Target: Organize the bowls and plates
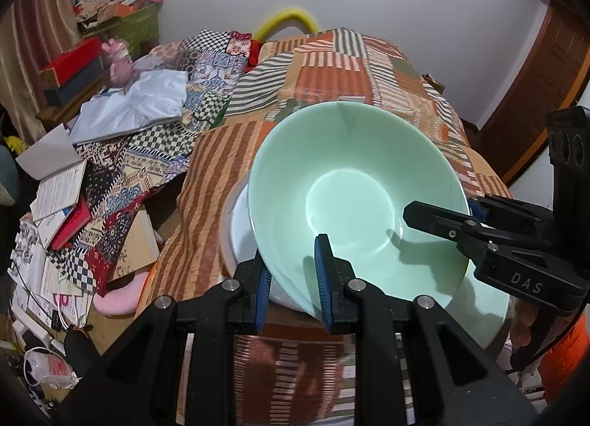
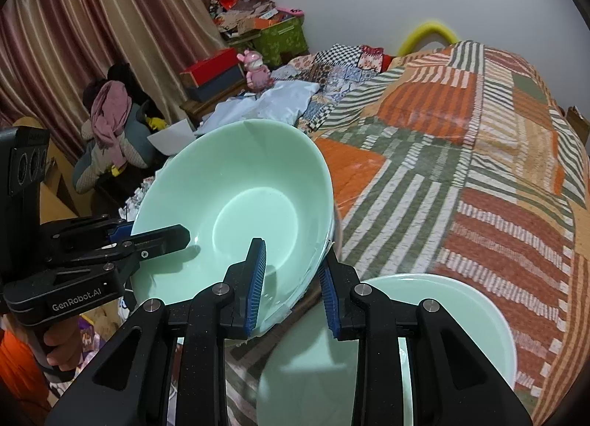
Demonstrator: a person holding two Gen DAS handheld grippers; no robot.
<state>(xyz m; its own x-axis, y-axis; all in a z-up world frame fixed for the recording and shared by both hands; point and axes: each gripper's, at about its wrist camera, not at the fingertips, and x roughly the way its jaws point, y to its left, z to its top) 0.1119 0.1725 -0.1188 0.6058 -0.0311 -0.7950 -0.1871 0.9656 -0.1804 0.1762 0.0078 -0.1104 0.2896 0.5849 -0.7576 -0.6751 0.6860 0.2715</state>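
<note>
A pale green bowl point(image 1: 350, 197) is held tilted above the patchwork bedspread, also seen in the right wrist view point(image 2: 236, 204). My left gripper point(image 1: 293, 280) straddles its near rim, one blue pad inside and one outside. My right gripper point(image 2: 293, 287) straddles the opposite rim the same way; it appears from the right in the left wrist view point(image 1: 438, 221). A white bowl point(image 1: 239, 238) sits just under the green one. A pale green plate point(image 2: 461, 319) lies on the bed below my right gripper.
The striped orange and green bedspread point(image 2: 461, 153) stretches ahead and right. Books and papers point(image 1: 59, 201) clutter the left side beside a checkered cloth point(image 1: 155, 153). Boxes and a pink toy point(image 2: 256, 70) stand by the curtain.
</note>
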